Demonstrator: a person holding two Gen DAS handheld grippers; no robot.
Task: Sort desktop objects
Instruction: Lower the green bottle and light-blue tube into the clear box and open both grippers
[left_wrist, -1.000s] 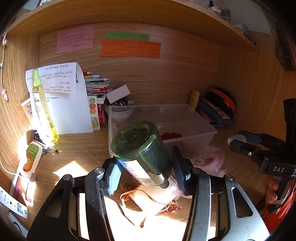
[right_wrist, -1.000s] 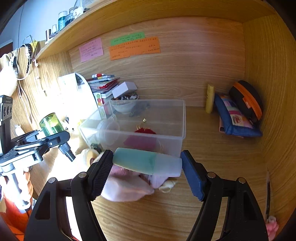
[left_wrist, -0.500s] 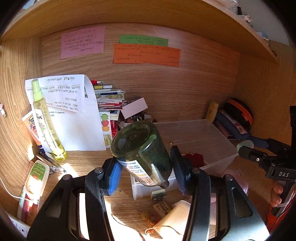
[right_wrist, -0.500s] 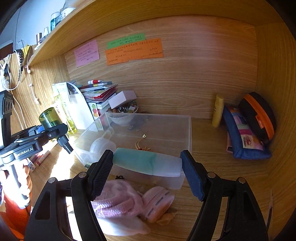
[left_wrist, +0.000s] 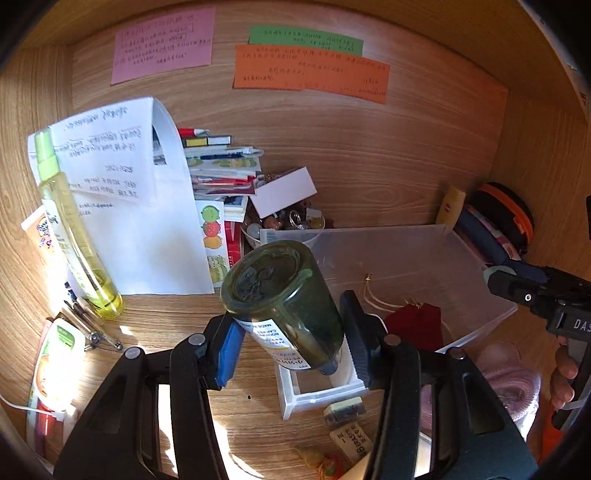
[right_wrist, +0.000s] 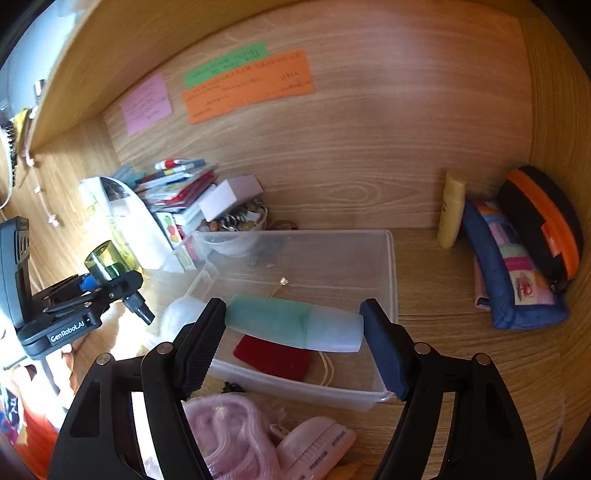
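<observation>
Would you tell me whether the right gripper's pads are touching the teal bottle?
Touching: the right wrist view shows the teal bottle spanning the right gripper, each end against a pad.

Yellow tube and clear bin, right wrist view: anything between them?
Nothing: only bare desk shows between the yellow tube and the clear bin in the right wrist view.

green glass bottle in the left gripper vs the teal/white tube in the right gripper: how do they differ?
The green glass bottle is dark, see-through and labelled; the teal and white tube is frosted, two-toned and shows no label.

The bottle is gripped across its body, base toward the camera; the tube lies crosswise, pinched end to end.

The bottle has a narrow black neck; the tube ends in a blunt white cap.

Shared: each is held in a gripper above the desk by the clear bin.
</observation>
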